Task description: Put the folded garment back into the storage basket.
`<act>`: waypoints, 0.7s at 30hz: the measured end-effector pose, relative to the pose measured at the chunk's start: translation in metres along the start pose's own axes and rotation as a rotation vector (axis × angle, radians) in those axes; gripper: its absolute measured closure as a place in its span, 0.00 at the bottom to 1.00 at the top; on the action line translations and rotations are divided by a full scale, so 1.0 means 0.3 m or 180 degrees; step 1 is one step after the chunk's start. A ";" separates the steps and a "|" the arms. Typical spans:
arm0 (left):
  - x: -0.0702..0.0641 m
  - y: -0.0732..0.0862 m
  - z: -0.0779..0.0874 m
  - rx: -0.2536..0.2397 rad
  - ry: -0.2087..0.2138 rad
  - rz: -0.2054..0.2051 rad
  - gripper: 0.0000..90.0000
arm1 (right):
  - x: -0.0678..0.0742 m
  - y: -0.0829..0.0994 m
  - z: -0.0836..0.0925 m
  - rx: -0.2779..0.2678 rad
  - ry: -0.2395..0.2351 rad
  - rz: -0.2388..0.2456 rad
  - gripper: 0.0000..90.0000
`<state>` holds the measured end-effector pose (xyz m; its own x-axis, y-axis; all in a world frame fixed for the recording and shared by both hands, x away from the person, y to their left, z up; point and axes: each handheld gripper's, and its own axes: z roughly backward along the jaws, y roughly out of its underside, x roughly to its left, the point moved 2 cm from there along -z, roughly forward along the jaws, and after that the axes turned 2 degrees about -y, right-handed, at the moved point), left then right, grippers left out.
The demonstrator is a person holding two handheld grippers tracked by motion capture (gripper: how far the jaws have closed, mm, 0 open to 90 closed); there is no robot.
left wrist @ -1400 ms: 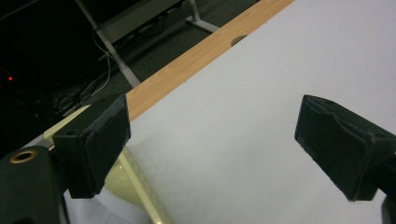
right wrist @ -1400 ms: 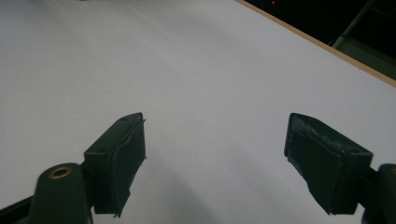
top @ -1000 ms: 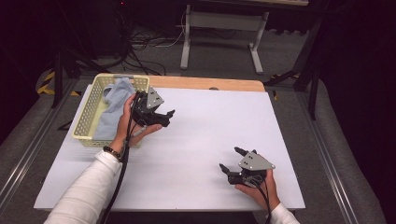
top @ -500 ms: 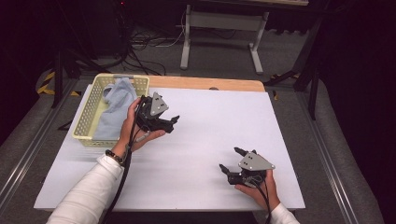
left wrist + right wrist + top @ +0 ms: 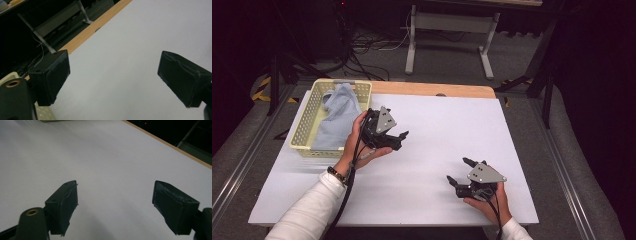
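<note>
At the far left, 1 yellow mesh basket holds 1 pale blue cloth, just left of the left gripper, whose jaws are spread with nothing between them. The right gripper rests near right, well apart from the cloth, released and empty over the white table.

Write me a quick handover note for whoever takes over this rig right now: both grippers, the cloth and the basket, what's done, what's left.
Left gripper: jaws open, nothing between them, held above the table just right of the yellow basket.
Right gripper: jaws open and empty, low over the table's near right part.
Light blue cloth: bunched inside the basket at the table's far left, one end draped over the far rim.
Done: the cloth sits in the basket and neither gripper touches it.
Left: judging by that loose end, possibly tucking it fully in; otherwise nothing obvious.
</note>
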<state>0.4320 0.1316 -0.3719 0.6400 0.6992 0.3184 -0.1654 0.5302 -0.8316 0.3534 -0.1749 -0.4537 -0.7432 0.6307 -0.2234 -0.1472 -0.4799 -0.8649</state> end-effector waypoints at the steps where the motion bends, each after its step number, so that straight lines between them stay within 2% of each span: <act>1: -0.006 0.000 0.003 0.0006 0.0000 -0.0014 0.13 | 0.000 0.000 0.000 0.0001 0.0001 -0.0001 0.24; 10: -0.042 0.011 0.021 -0.0062 0.0099 -0.0033 0.13 | 0.002 0.000 -0.001 0.0008 -0.0007 0.0008 0.24; 16: -0.062 0.029 0.029 -0.0048 0.0120 -0.0081 0.13 | 0.003 -0.001 0.000 0.0000 -0.0005 0.0012 0.24; 21: -0.072 0.045 0.031 -0.0052 0.0161 -0.0048 0.13 | 0.005 -0.002 -0.001 0.0001 -0.0012 0.0022 0.24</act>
<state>0.4090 0.1280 -0.3857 0.6795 0.6659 0.3080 -0.1435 0.5324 -0.8343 0.3525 -0.1736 -0.4537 -0.7466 0.6251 -0.2278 -0.1421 -0.4844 -0.8632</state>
